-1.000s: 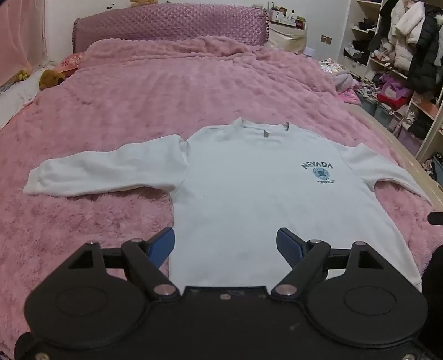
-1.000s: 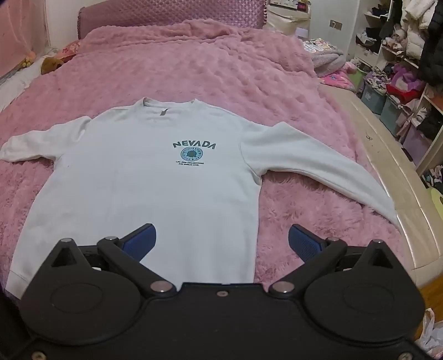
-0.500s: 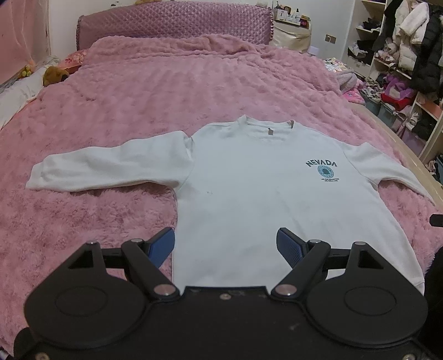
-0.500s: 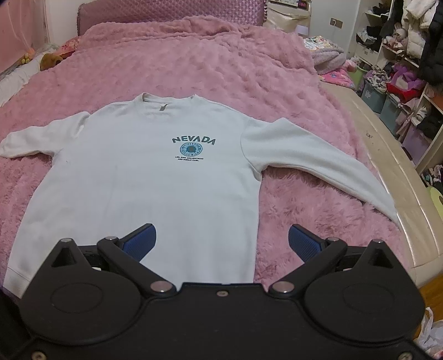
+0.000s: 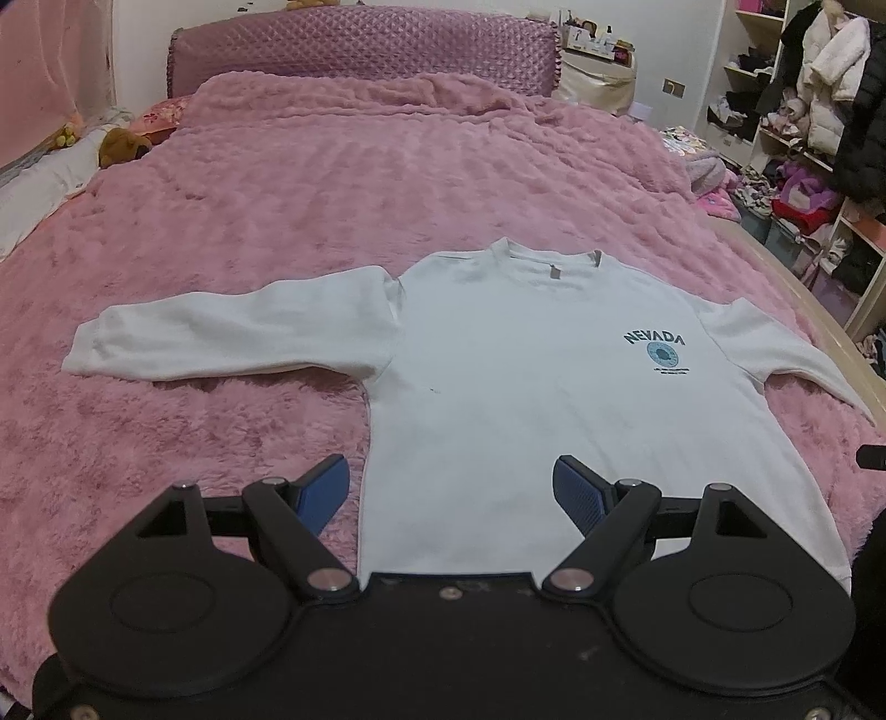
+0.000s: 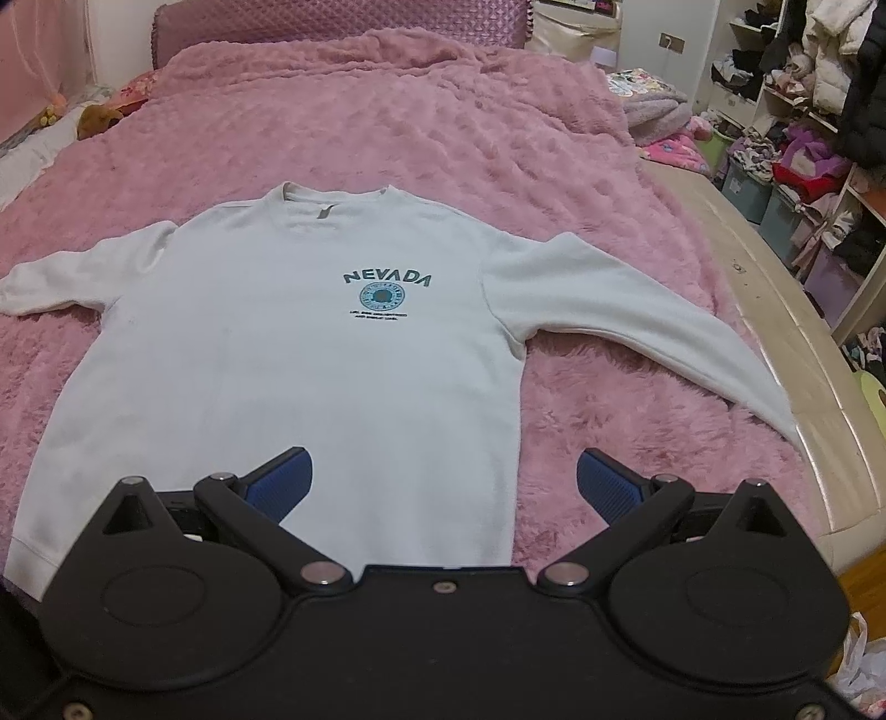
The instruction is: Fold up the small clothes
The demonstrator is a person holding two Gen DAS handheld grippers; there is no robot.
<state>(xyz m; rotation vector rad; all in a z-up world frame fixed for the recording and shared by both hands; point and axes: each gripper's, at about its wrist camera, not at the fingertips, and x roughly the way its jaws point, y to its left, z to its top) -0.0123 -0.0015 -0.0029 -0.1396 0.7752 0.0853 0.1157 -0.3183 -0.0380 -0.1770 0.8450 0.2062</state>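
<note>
A white long-sleeved sweatshirt (image 5: pixel 531 387) with a blue "NEVADA" print lies flat, face up, on the pink fuzzy bedspread, both sleeves spread out to the sides. It also shows in the right wrist view (image 6: pixel 310 354). My left gripper (image 5: pixel 451 490) is open and empty, held above the hem near the shirt's left bottom corner. My right gripper (image 6: pixel 443 482) is open and empty, held above the hem near the shirt's right side seam. The right sleeve (image 6: pixel 637 327) reaches toward the bed's right edge.
The pink bedspread (image 5: pixel 332 183) covers the whole bed, with a quilted headboard (image 5: pixel 360 44) at the far end. A brown plush toy (image 5: pixel 119 147) lies at the far left. The bed's beige right edge (image 6: pixel 786 354) borders shelves and bins full of clothes (image 6: pixel 803 138).
Both grippers have drawn back and risen slightly, so the sweatshirt sits a bit farther away in both views. Both stay open and empty. The shirt has not moved.
</note>
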